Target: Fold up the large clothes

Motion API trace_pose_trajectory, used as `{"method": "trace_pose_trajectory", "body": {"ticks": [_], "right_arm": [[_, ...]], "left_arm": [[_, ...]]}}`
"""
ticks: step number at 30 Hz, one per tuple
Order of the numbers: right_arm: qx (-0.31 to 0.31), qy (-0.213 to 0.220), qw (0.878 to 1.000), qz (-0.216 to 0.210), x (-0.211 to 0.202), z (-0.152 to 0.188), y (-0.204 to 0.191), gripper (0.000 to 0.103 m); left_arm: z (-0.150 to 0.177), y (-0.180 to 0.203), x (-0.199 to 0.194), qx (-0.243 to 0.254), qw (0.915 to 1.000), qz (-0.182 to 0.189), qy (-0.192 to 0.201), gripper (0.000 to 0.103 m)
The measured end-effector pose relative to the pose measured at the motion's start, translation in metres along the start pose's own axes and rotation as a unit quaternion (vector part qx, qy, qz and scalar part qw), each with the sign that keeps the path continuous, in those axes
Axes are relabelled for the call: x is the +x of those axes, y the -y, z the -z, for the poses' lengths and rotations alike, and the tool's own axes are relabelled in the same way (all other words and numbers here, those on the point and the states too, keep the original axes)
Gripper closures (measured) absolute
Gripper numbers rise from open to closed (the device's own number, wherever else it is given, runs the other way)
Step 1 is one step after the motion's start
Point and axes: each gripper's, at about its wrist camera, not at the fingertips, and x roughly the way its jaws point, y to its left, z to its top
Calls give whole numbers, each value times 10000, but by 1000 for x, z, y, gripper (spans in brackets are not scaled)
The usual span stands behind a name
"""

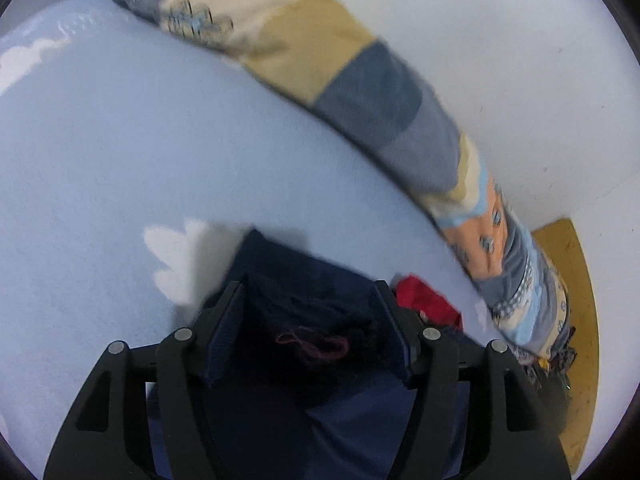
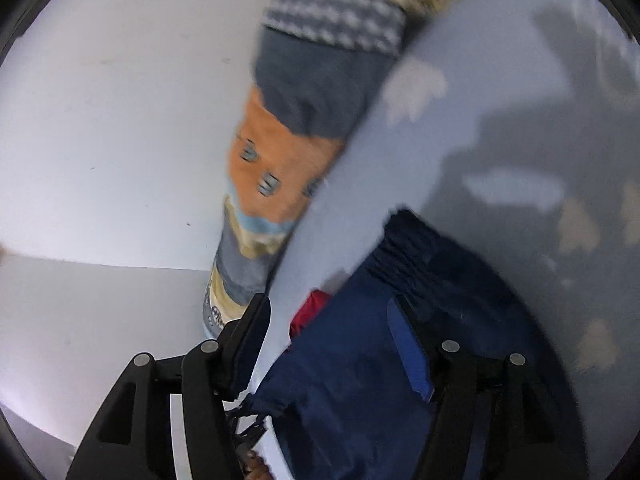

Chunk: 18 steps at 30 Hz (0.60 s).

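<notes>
Navy-blue crumpled fabric garment (image 1: pixel 304 320) lies between my spread left gripper (image 1: pixel 310 292) and right gripper (image 2: pixel 332 312), both ungripping; next I regrasp an edge to fold.

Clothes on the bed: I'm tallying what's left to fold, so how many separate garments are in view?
2. A navy garment lies between the open jaws of both grippers; a red garment sits partly tucked behind it, near the patchwork quilt. More may be hidden.

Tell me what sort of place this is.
Probably a bedroom: a light blue sheet with white cloud shapes, a rolled patchwork quilt against a white wall, and a navy garment laid out for folding.
</notes>
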Motion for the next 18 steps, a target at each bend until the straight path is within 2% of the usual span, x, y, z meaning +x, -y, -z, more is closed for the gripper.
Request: {"method": "trace_pose_trajectory", "body": {"ticks": [2, 4, 7, 9, 11, 12, 14, 16, 18], "right_arm": [[-311, 10, 9995, 17, -4, 5, -9, 38], [-640, -91, 9979, 72, -4, 14, -18, 38], [-1097, -358, 9932, 124, 4, 40, -23, 38], [-1374, -605, 9886, 61, 17, 60, -24, 38], [-1773, -901, 9799, 170, 31, 85, -29, 38], [-1938, -1020, 9755, 210, 37, 95, -30, 38], [-2374, -1296, 9621, 357, 48, 119, -32, 39], [-2555, -1494, 9535, 567, 52, 132, -25, 40], [-2651, -1466, 9491, 862, 47, 134, -9, 50]], "left_arm": [[-7, -3, -10, 5, 9998, 10, 196, 40], [-12, -4, -17, 35, 9992, -174, 356, 40], [-2, 4, -23, 313, 9989, 39, 360, 40], [16, 18, -22, 754, 9965, 158, 321, 40], [42, 35, -16, 1375, 9903, 166, 128, 40], [58, 44, -11, 1741, 9847, 82, 46, 40], [93, 57, 4, 2535, 9668, -302, -138, 40], [107, 49, 19, 2717, 9598, -614, -337, 40], [106, 23, 29, 2580, 9596, -1062, -355, 41]]}}
